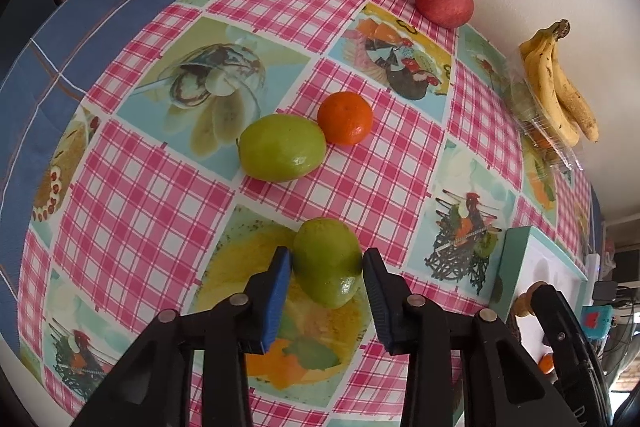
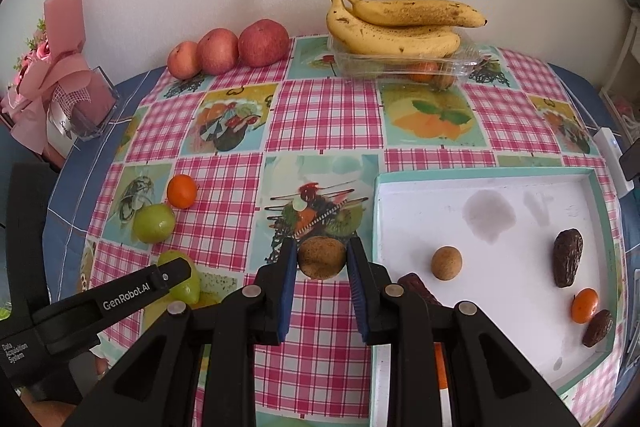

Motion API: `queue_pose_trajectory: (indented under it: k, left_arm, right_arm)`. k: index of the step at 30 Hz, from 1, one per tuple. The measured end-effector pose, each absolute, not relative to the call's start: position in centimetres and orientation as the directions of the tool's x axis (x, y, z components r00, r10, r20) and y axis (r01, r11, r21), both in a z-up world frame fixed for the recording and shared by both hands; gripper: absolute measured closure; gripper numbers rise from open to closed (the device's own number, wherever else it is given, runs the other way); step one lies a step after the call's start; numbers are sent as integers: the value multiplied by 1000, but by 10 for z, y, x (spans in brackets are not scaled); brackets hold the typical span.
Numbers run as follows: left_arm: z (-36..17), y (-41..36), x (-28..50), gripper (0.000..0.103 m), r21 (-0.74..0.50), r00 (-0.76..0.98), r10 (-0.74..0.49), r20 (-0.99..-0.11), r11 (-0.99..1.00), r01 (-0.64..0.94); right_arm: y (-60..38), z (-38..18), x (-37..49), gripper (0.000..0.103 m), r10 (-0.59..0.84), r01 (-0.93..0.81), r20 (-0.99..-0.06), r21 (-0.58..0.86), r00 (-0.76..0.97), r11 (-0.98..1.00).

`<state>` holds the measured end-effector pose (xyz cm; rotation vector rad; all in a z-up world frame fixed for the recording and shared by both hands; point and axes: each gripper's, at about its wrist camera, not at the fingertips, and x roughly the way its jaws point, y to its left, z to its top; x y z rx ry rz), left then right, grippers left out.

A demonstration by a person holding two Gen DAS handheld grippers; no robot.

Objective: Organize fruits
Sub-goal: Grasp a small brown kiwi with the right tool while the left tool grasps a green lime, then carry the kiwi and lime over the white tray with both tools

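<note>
I'm holding a round brown fruit pinched between my right gripper fingers, just off the white tray's left rim. My left gripper is sitting open around a green fruit on the tablecloth — pads beside it, contact unclear — near the table's front edge.

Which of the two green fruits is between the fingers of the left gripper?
The green fruit nearer the camera, between the left gripper's blue pads. The other green fruit lies farther off, beside the orange mandarin.
</note>
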<state>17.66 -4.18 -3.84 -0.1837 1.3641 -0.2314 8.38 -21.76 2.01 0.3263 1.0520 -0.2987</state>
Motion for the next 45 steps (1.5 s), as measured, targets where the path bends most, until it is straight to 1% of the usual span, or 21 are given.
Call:
queue_pose_trajectory:
  k: [10,26,39,45]
  left_arm:
    - [-10,-44,171,64,-277,258,-287,-923,958,75]
    - [36,-67,154,64,-300,349,-321,-880,947,114]
    - [45,-111,132,64,-301,339,-351,-873,934,192]
    - [47,-144,117,64,-298,318,-374,-871,918,263]
  right_arm:
    - [-225,28,77,77,-85,401,-874,131,478,907]
    - [-253,43,58,77,-96,437,-861,155,499,886]
    - [-297,49,31,77,-117,507,-854,186,507,842]
    - [-324,52,15,77,-137,553,-850,201,509,808]
